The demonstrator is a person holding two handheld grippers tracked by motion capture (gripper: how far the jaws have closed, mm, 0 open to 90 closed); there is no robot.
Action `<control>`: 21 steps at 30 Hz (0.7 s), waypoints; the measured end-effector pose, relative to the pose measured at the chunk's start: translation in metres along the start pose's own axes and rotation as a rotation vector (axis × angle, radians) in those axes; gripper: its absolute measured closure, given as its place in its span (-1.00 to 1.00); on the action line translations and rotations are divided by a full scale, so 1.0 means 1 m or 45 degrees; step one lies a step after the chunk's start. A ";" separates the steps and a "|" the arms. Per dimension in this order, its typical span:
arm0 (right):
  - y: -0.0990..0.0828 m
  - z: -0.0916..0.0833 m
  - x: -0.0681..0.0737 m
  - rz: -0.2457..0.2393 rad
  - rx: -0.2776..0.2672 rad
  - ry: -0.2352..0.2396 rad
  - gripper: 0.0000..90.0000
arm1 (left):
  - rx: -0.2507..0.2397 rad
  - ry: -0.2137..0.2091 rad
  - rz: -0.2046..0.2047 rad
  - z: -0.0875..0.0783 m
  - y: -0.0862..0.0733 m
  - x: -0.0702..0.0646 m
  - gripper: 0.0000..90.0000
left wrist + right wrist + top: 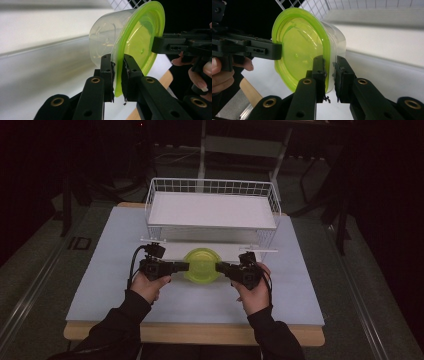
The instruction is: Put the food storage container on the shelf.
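At the centre of the high view, just below the white wire basket (212, 210), a clear container with a green lid (201, 265) sits between the two tools above the pale counter (115, 285). The left hand-held gripper (181, 266) is clamped on the lid's rim at the container's left side, and in its own view the jaws pinch the green edge. The right hand-held gripper (222, 267) is clamped on the rim at the opposite side
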State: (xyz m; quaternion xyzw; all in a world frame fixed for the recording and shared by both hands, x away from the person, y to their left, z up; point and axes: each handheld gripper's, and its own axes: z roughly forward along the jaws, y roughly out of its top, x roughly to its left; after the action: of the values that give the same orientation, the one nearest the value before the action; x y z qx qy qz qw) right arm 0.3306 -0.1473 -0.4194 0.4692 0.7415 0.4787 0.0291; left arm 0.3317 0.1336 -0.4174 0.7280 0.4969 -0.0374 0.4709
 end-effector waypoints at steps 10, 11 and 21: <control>0.028 -0.025 0.008 -0.036 -0.068 -0.006 0.78 | -0.056 -0.007 0.033 -0.013 0.026 -0.021 0.81; 0.031 -0.026 0.008 -0.030 -0.075 -0.003 0.78 | -0.060 -0.009 0.034 -0.013 0.029 -0.022 0.82; 0.069 -0.036 0.007 -0.012 -0.125 0.000 0.78 | -0.088 0.016 0.043 -0.023 0.073 -0.036 0.82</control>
State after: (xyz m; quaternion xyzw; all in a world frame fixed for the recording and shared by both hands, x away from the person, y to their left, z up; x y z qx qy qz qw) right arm 0.3551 -0.1599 -0.3464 0.4638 0.7194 0.5142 0.0543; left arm 0.3592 0.1209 -0.3384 0.7198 0.4884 -0.0075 0.4933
